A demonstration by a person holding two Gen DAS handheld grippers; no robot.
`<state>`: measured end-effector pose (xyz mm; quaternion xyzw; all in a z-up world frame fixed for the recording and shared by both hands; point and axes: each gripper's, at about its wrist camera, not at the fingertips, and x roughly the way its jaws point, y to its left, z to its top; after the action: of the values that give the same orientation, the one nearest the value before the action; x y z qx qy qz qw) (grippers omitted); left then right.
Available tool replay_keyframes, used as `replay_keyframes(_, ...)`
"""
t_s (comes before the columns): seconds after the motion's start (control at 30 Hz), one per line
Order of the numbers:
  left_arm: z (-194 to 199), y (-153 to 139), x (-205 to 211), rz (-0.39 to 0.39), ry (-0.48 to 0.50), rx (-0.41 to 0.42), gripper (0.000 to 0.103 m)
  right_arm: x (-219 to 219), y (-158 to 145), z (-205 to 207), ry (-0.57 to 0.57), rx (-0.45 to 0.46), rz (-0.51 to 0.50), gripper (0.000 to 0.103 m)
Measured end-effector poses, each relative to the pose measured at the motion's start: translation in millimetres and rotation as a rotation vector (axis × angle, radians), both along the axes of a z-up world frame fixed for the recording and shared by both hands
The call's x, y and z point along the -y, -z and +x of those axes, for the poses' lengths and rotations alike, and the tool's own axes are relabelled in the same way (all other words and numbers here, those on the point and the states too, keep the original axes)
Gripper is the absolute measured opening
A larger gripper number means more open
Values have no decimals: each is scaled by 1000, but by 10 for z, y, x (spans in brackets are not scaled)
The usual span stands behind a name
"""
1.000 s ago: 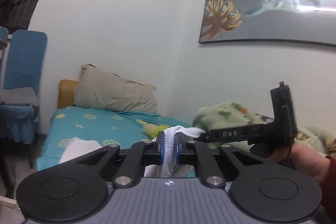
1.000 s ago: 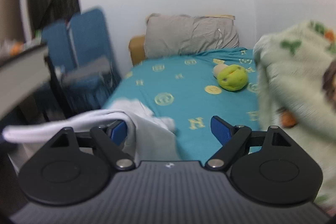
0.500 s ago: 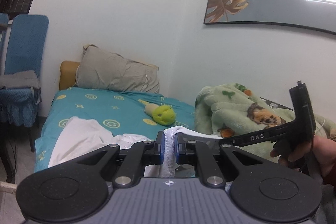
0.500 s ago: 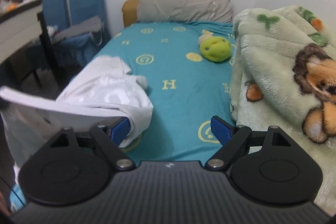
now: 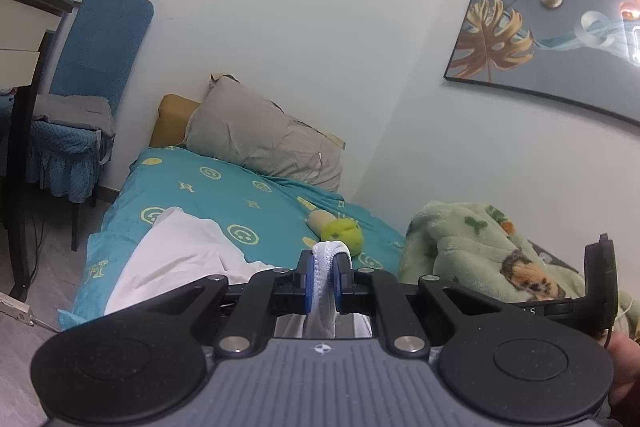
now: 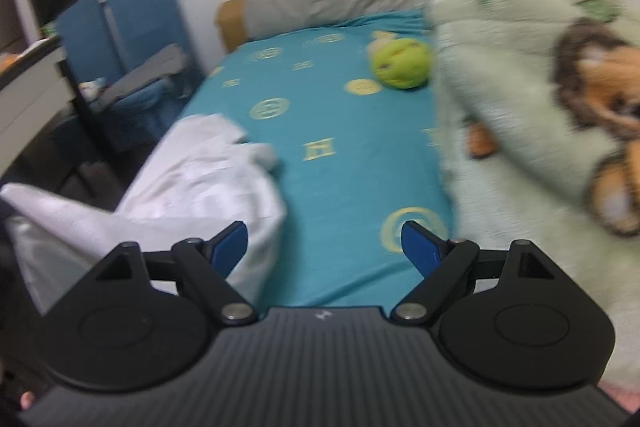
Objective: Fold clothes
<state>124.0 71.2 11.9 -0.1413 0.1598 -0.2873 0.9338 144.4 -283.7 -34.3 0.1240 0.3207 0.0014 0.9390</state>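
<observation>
Two hand-held grippers over the bed (image 6: 340, 187).
Left hand-held gripper (image 5: 322, 277) clenches the white garment's (image 5: 184, 251) hem at lower centre; right hand-held gripper (image 6: 324, 243) gapes, blurred, seemingly empty.

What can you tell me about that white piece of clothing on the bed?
The white garment looks like thin, soft cloth, rumpled and unfolded. Most of it lies heaped on the near left part of the teal bedsheet. One stitched edge is lifted off the bed, pinched in the shut left tongs. The open right tongs hold nothing.
</observation>
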Motion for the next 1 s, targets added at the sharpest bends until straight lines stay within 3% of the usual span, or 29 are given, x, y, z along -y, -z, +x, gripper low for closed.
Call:
replay_keyframes(0.1, -32, 5, 75, 37, 12, 11, 11, -401, 56, -4, -104, 45, 12, 85)
replay_keyframes(0.2, -63, 20, 134, 49, 21, 16, 11, -790, 128, 20, -167, 77, -43, 85)
replay_keyframes(0.43, -141, 57, 232, 62, 19, 34, 11, -988, 274, 115, -71, 67, -266, 85)
replay_keyframes(0.6, -132, 68, 217, 71, -71, 43, 11, -1129, 379, 184, -2, 59, -425, 85)
replay_keyframes(0.73, -127, 54, 221, 87, -93, 36, 11, -620, 221, 65, 68, -16, -263, 85)
replay_keyframes(0.83, -188, 25, 270, 102, -57, 55, 11, -340, 67, -63, 100, -11, -184, 85)
replay_keyframes(1.0, -356, 1, 400, 142, -17, 112, 11, -223, -240, -328, 135, 175, -169, 85)
